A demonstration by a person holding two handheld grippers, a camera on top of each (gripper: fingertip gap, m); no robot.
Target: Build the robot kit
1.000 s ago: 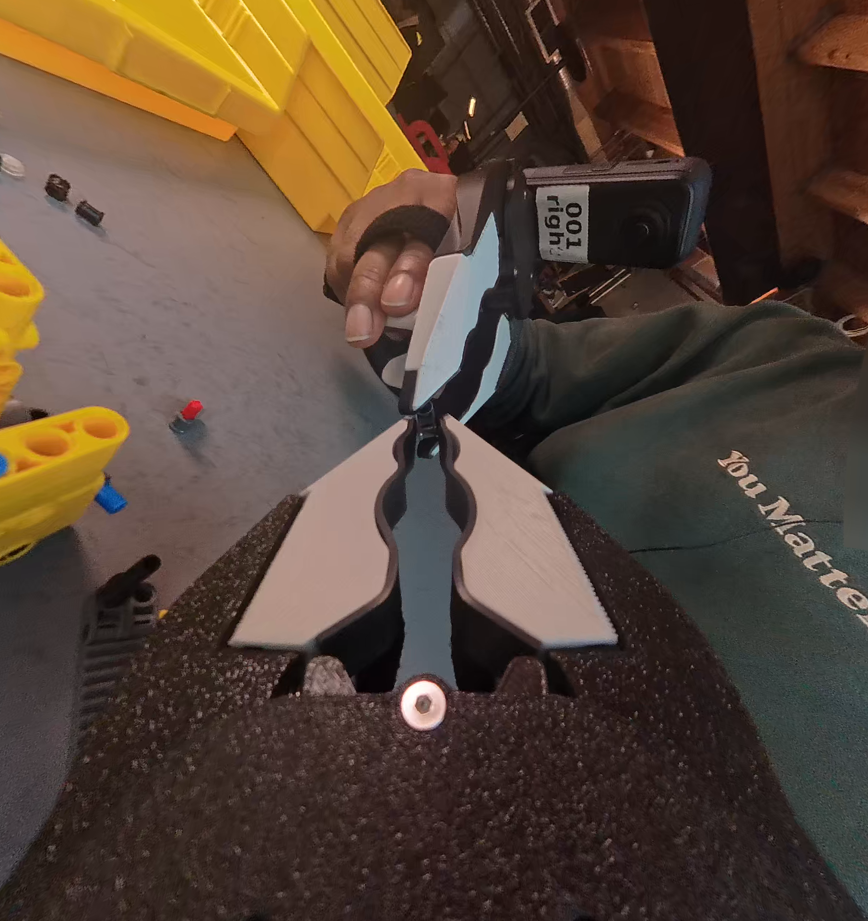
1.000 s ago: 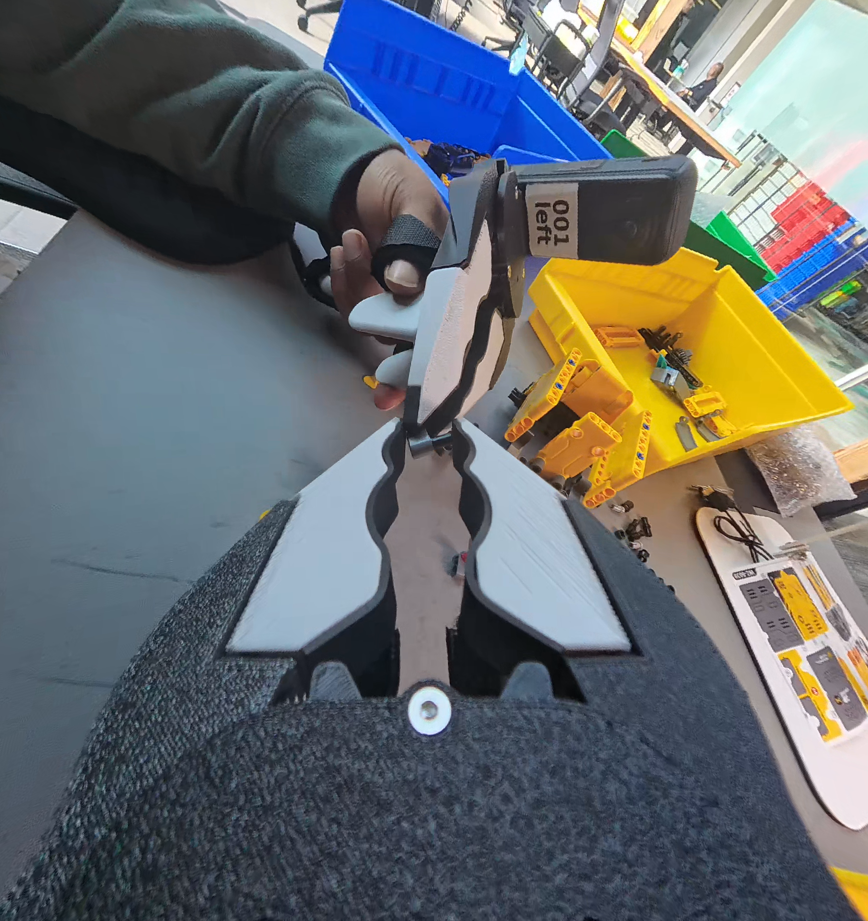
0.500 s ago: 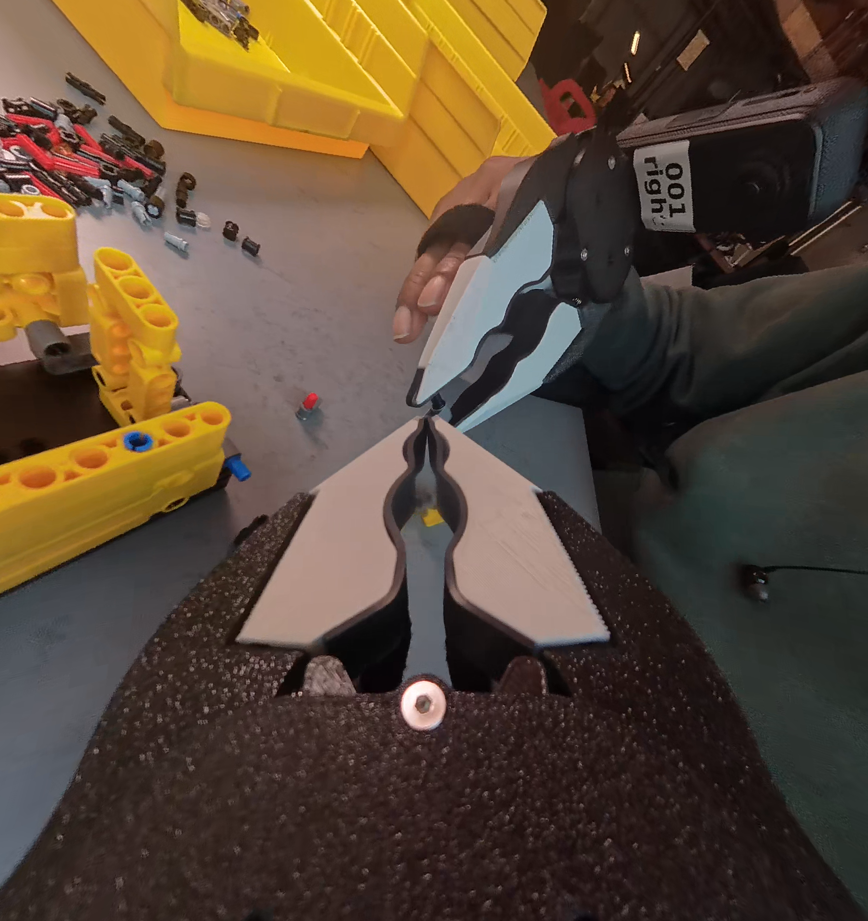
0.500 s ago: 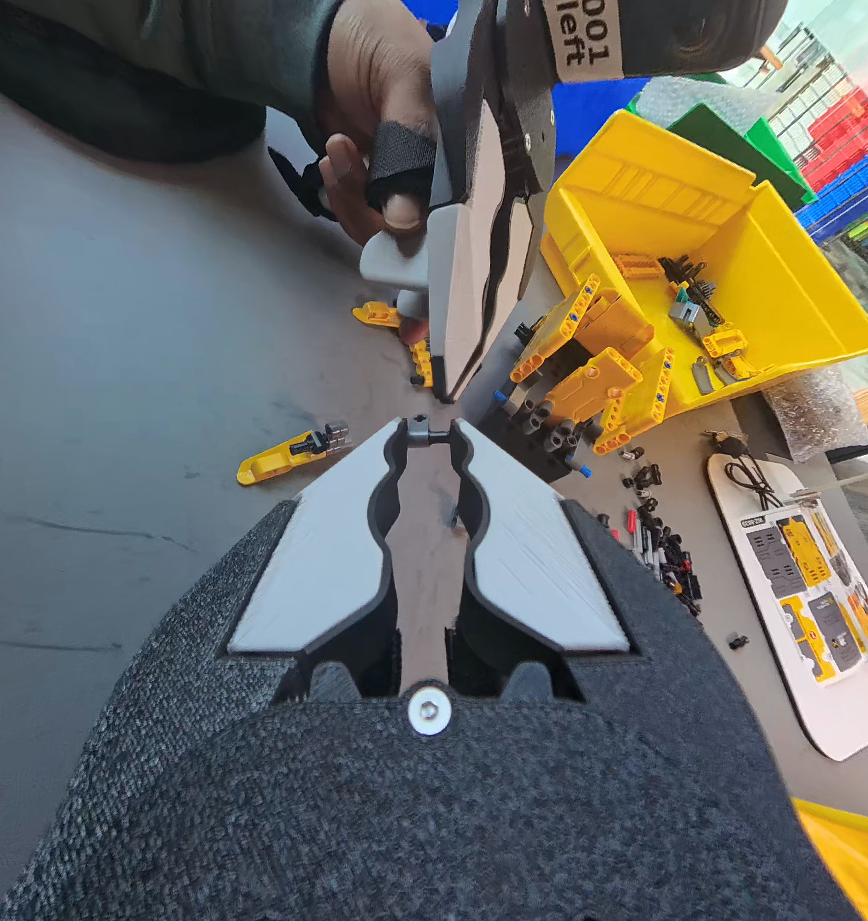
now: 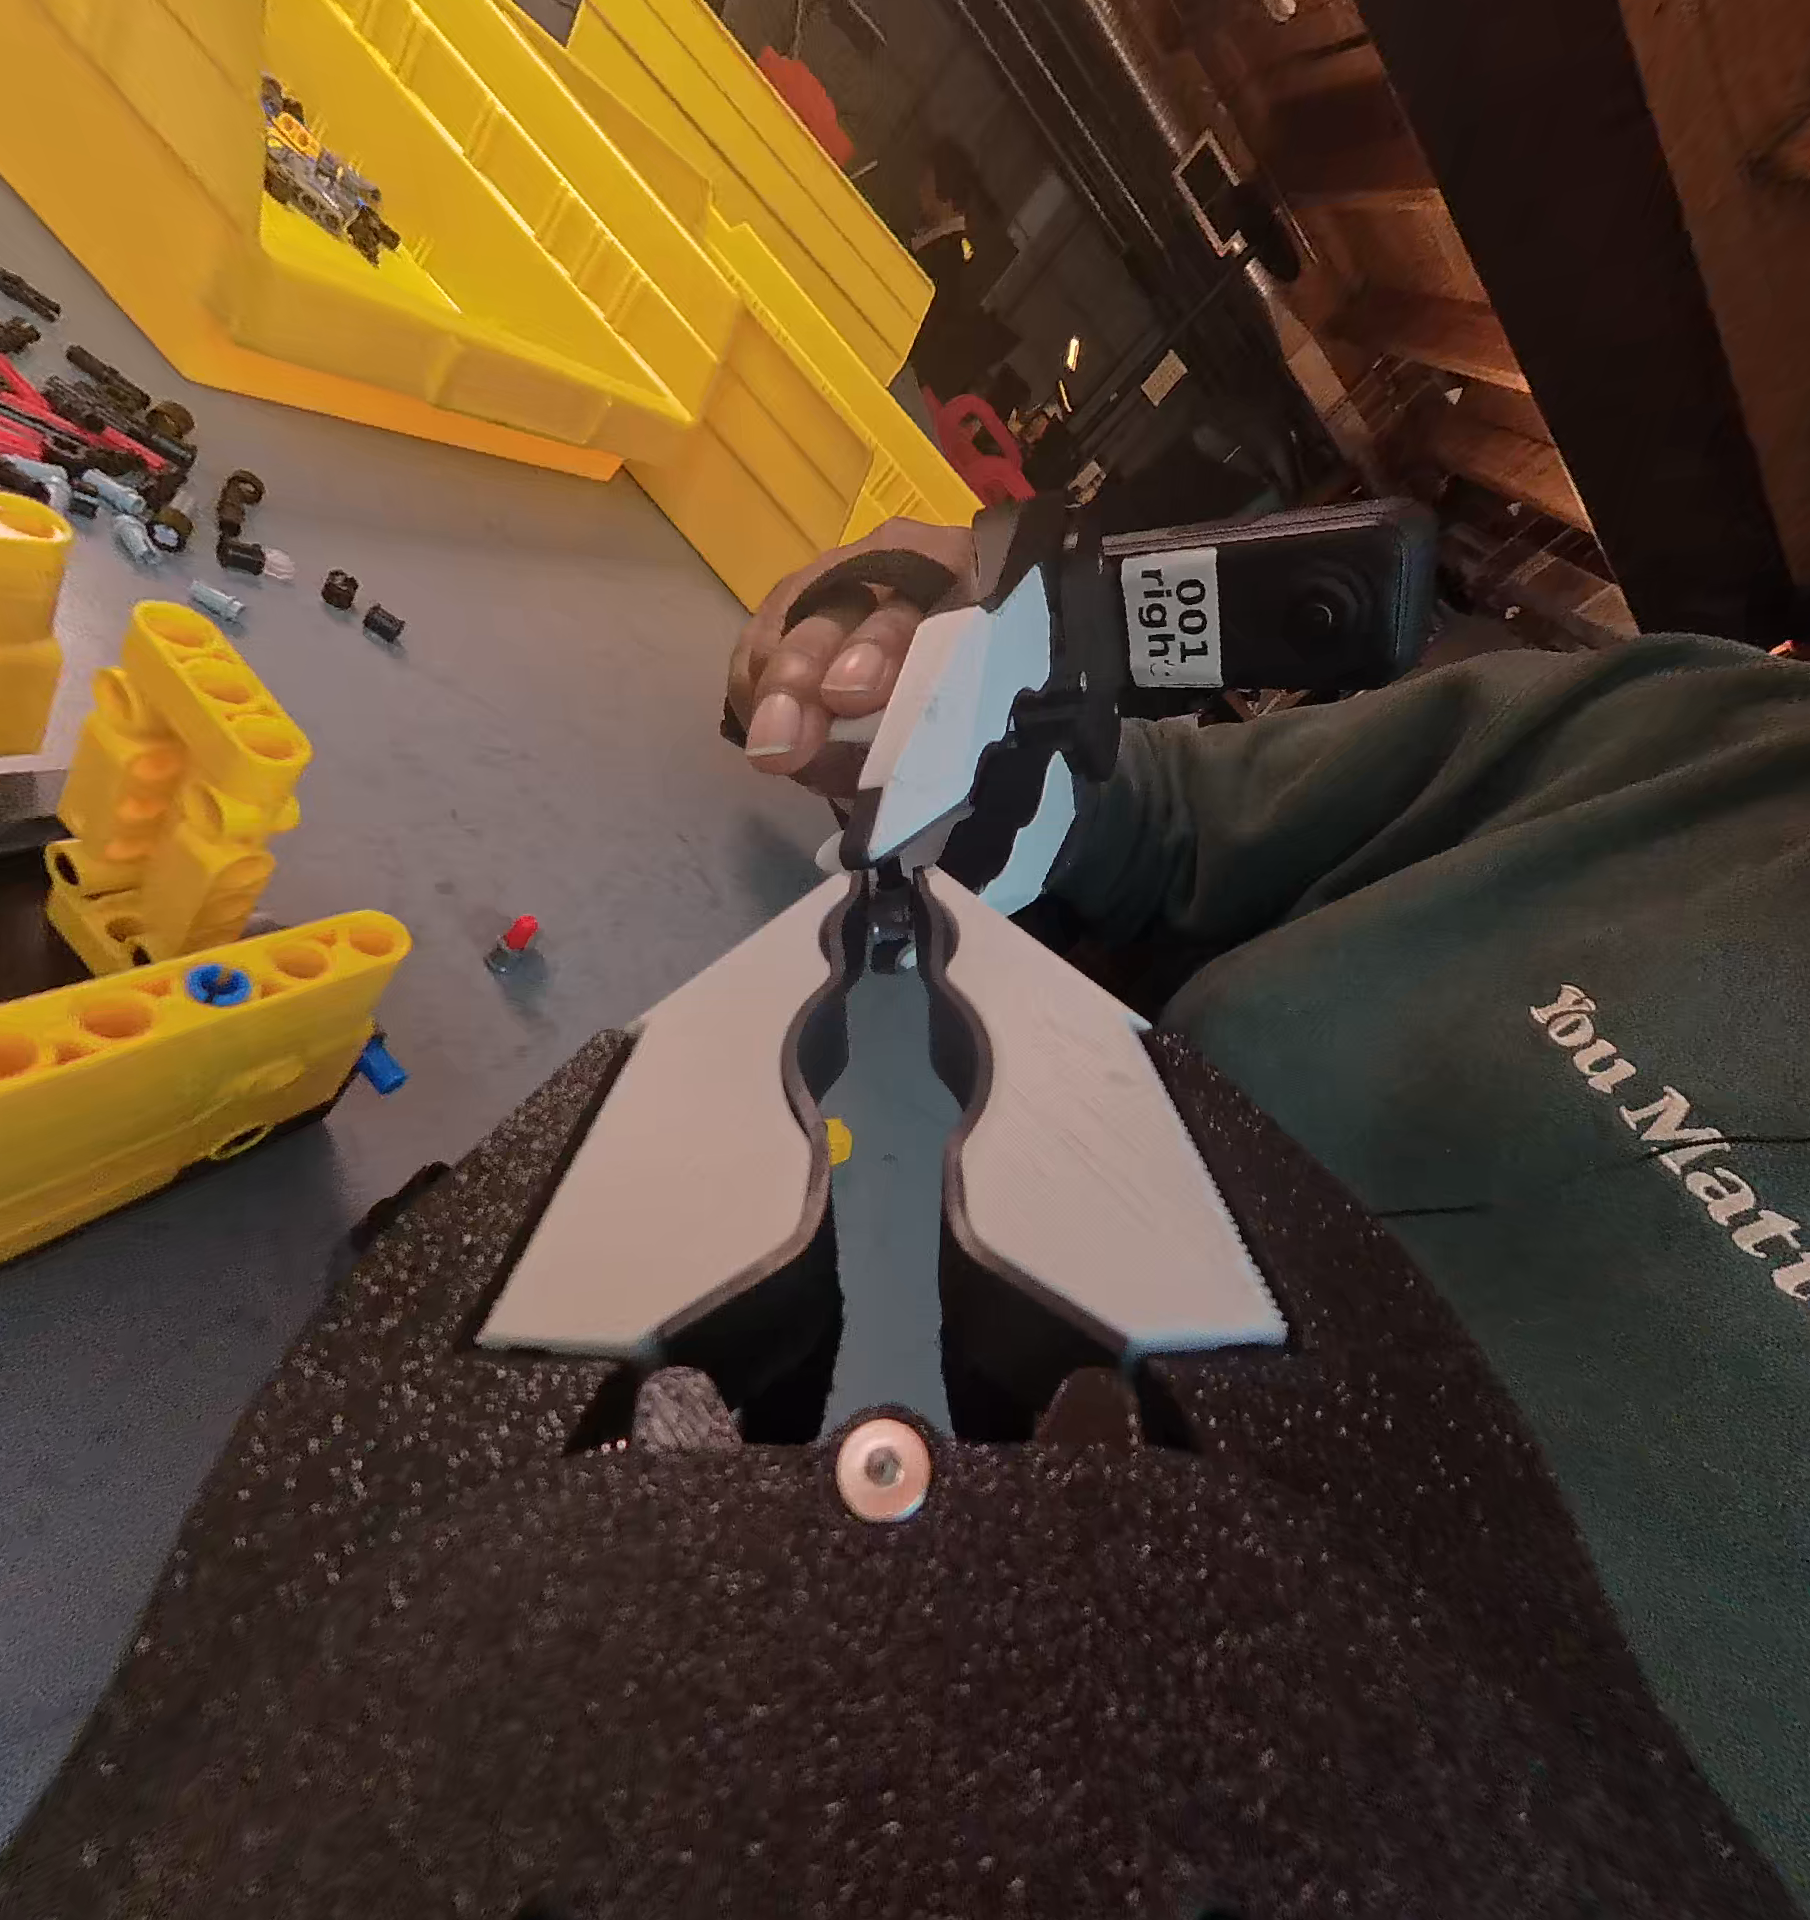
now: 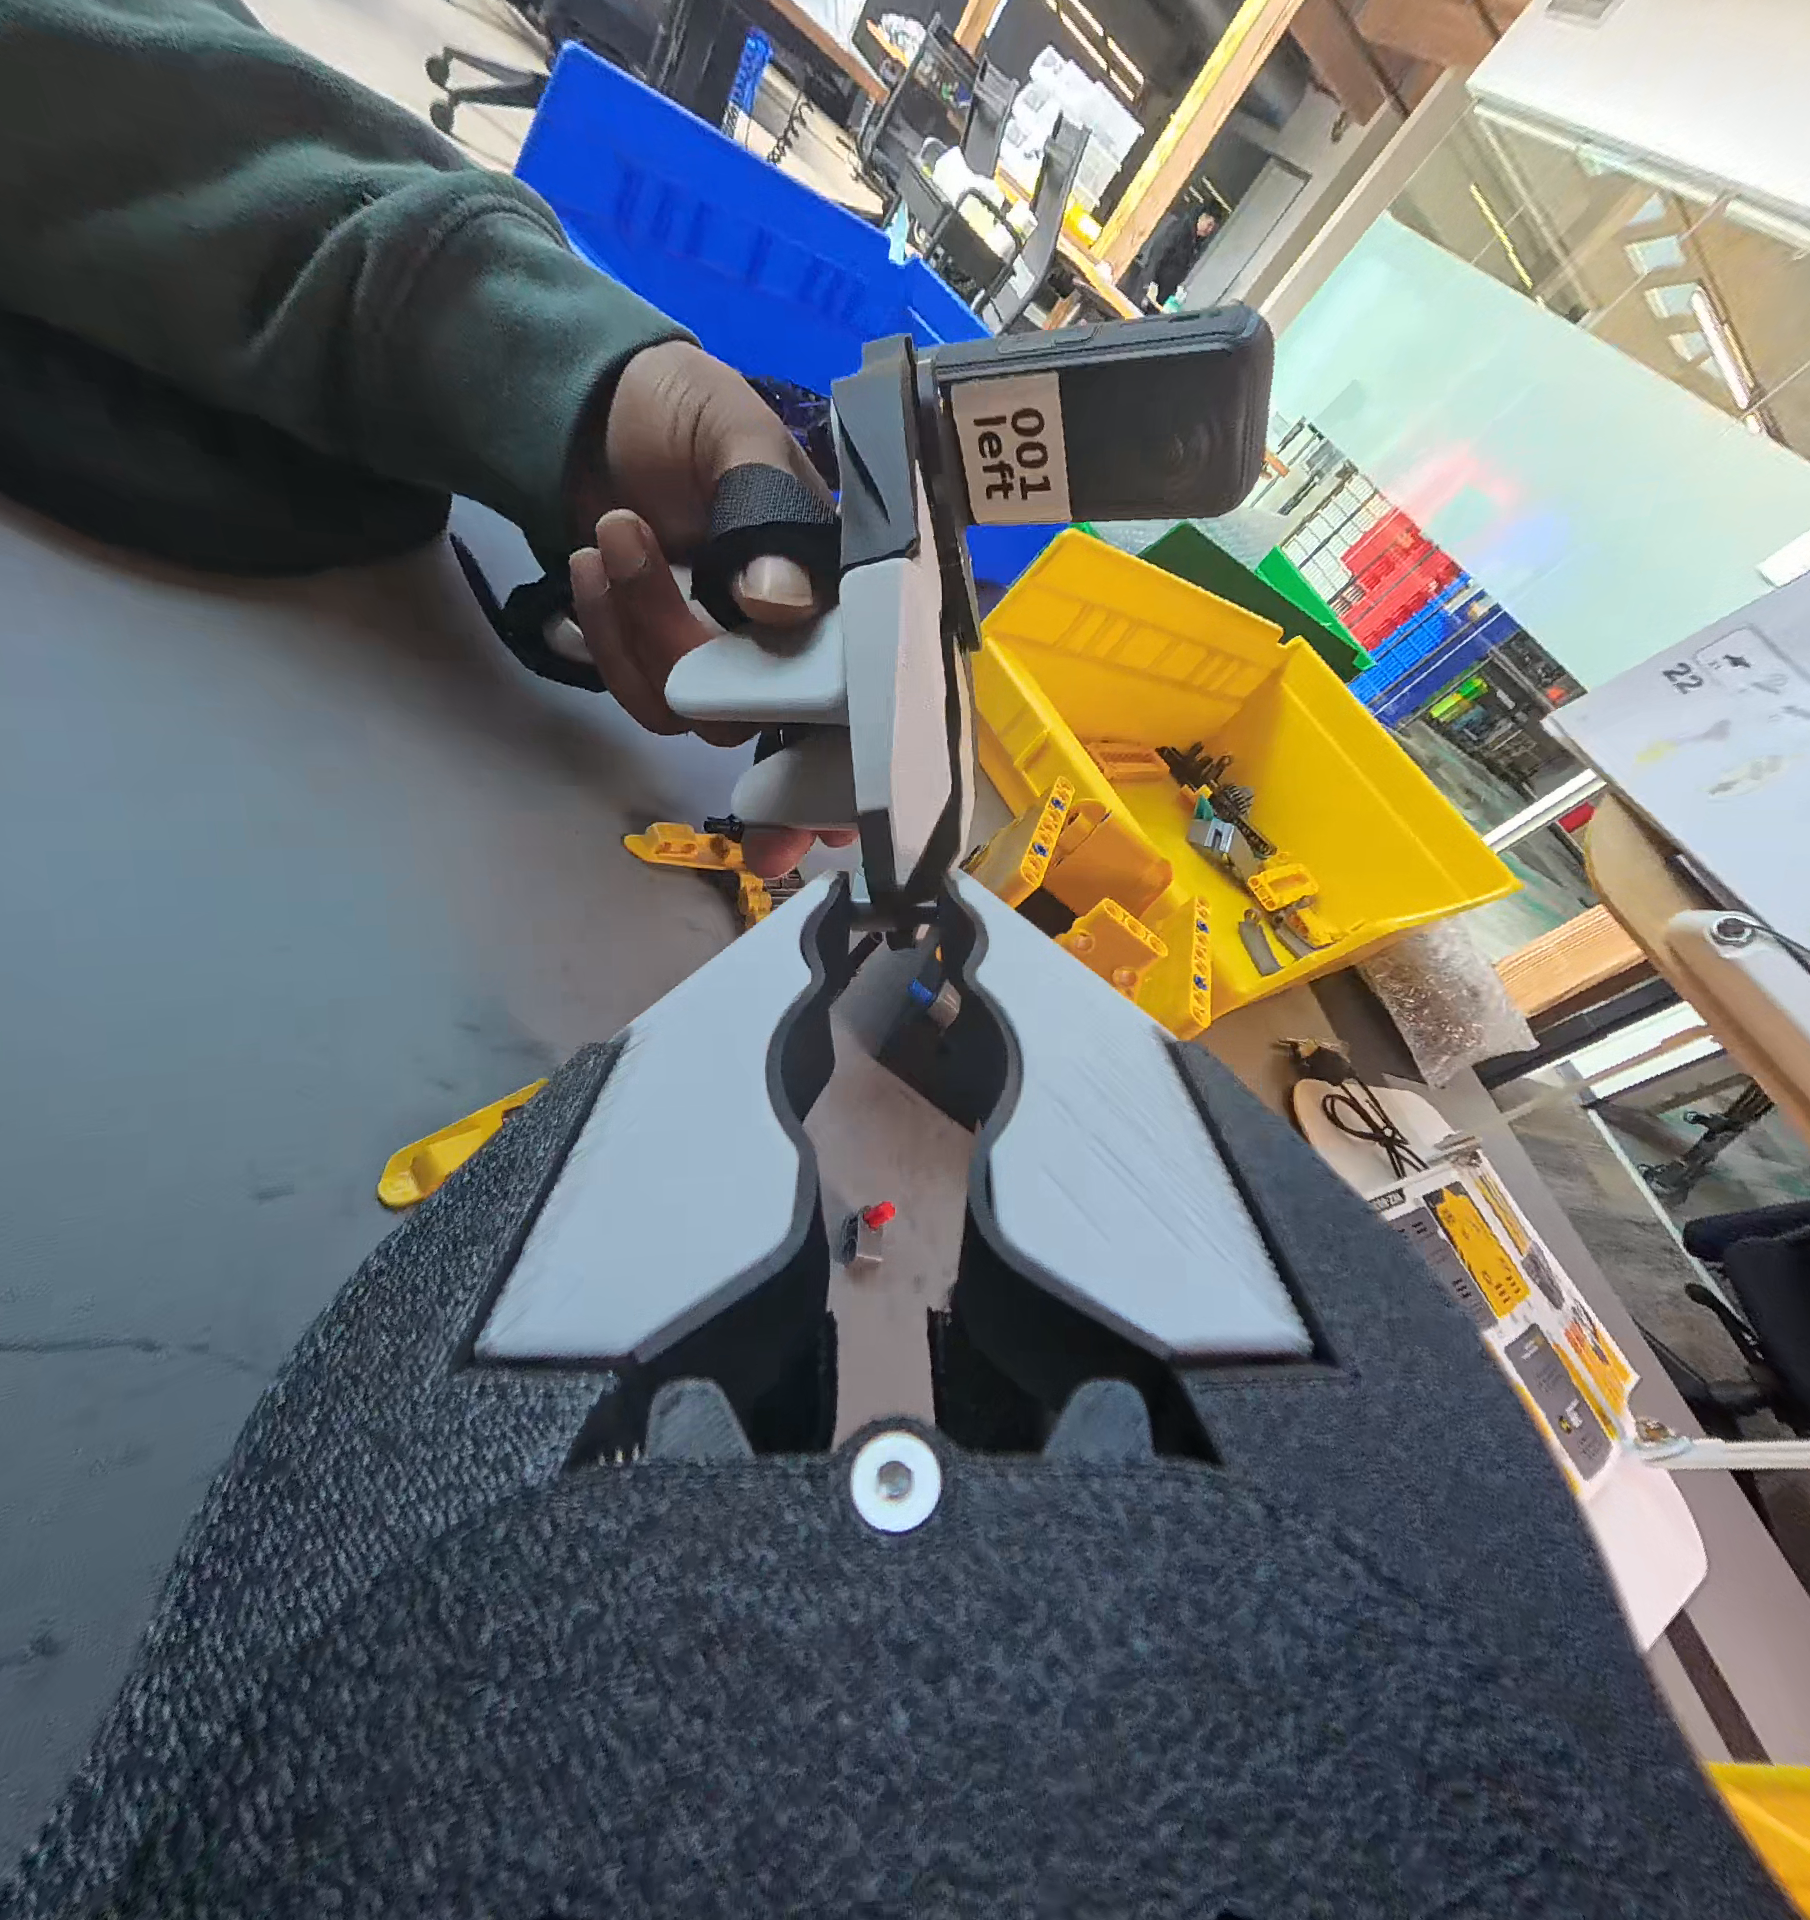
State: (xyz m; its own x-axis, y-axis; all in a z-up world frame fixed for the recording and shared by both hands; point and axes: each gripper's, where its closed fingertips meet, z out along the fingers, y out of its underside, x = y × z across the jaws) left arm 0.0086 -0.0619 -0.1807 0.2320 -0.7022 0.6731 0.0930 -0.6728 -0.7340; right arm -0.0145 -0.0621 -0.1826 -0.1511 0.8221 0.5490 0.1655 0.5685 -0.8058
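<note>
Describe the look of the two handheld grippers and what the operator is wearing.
Both the left gripper and right gripper have light grey wedge fingers with wavy black inner edges on speckled black bodies. Each carries a black camera with a white sticker and a black finger strap. The sleeves are dark green.

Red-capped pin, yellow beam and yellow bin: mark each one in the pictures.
Red-capped pin (image 5: 514, 940): left wrist view, on its red cap.
Yellow beam (image 5: 122, 1060): left wrist view, on its holed top face.
Yellow bin (image 6: 1400, 831): right wrist view, on its bare inner wall.
</note>
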